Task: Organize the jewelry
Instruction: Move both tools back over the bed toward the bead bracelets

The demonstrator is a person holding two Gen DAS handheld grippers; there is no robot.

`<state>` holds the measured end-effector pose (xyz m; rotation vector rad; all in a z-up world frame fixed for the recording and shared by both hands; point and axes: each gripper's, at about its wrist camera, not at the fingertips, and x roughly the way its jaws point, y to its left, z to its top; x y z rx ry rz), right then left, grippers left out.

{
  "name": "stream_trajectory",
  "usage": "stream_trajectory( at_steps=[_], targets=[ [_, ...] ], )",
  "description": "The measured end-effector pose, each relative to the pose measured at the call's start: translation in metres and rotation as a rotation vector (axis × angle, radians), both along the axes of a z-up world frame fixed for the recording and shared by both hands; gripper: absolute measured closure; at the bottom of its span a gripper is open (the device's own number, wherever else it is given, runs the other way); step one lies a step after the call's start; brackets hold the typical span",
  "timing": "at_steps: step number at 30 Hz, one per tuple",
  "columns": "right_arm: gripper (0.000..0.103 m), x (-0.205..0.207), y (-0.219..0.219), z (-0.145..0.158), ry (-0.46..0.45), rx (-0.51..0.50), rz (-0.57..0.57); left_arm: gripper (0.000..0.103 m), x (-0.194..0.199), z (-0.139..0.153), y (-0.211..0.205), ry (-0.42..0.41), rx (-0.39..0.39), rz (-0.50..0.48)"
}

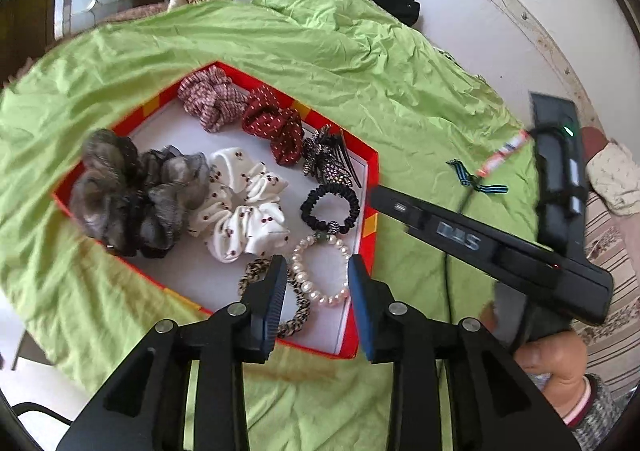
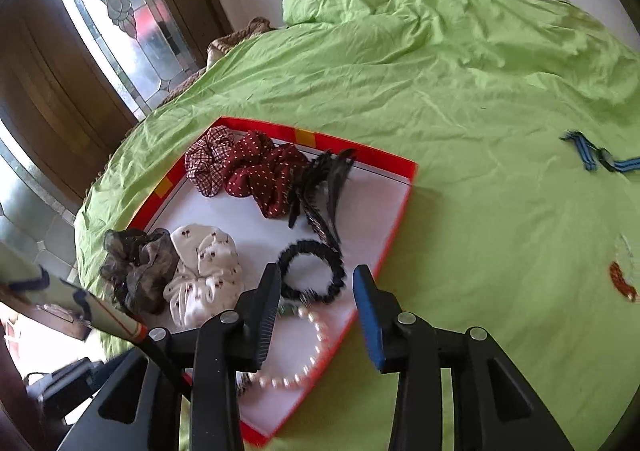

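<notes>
Jaws of your left gripper (image 1: pixel 318 271) stand apart, empty, over the pearl bracelet (image 1: pixel 320 271) in the red tray (image 1: pixel 370 187). Your right gripper (image 2: pixel 318 283) gapes too, holding nothing, above the black hair tie (image 2: pixel 312 271). Farther off lie scrunchies (image 1: pixel 240 207).

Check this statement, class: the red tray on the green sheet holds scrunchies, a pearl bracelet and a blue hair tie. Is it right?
Not quite. The hair tie in the red tray is black, not blue, as the left wrist view shows. The scrunchies, pearl bracelet and green sheet are as stated.
</notes>
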<state>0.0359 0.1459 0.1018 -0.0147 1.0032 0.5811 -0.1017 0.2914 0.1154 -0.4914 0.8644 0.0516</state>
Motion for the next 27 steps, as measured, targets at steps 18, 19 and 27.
stream_trajectory(
  at_steps=[18, 19, 27],
  targets=[
    [0.062, -0.106, -0.125, 0.013, -0.047, 0.028, -0.181, 0.049, -0.040, 0.036, -0.078, -0.048, 0.283, -0.075],
    [0.062, -0.109, -0.131, 0.013, -0.047, 0.026, -0.193, 0.049, -0.042, 0.038, -0.084, -0.050, 0.291, -0.083],
    [0.062, -0.130, -0.161, 0.021, -0.089, 0.023, -0.242, 0.048, -0.052, 0.046, -0.113, -0.057, 0.364, -0.117]
  ],
)
